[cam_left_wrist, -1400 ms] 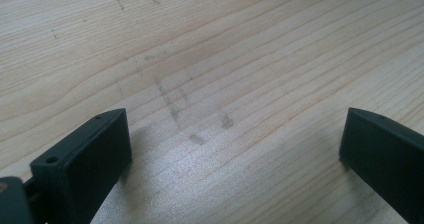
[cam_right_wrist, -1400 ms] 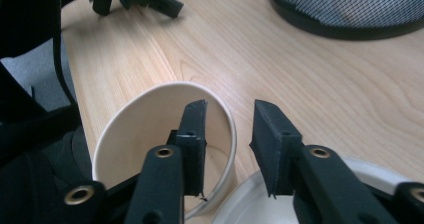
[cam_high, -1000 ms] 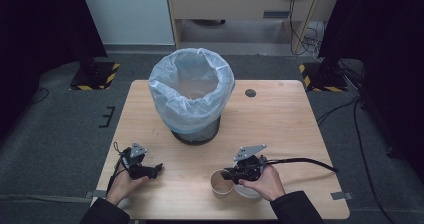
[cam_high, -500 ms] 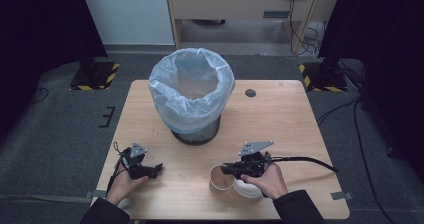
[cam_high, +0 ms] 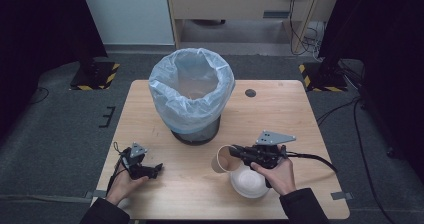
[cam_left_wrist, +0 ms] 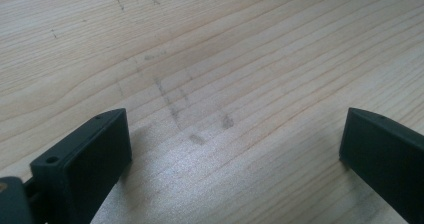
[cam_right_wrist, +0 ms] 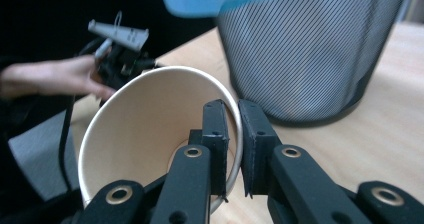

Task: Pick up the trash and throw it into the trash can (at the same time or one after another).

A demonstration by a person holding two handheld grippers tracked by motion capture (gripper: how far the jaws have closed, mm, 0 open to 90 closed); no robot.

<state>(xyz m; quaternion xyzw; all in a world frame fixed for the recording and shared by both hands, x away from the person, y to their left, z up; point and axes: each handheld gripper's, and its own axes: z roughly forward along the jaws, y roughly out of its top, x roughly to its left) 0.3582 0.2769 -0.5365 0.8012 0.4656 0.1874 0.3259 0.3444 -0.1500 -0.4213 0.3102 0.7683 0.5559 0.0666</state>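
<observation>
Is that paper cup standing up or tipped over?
Tipped. The paper cup lies on its side in the right tool, one jaw inside its wall, one outside, so its empty inside faces the camera.

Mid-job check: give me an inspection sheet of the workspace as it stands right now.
Surface: light wooden table, scuffed; small dark round spot at the far side.
Job's things: paper cup tipped on its side, off the table; lined mesh bin upright.
Clutter: white bowl under the right hand.
Grippers: right gripper pinches the cup's rim; left gripper open over bare wood.
Cables: black cable trails right.
Surroundings: grey floor, hazard-striped bases.
</observation>
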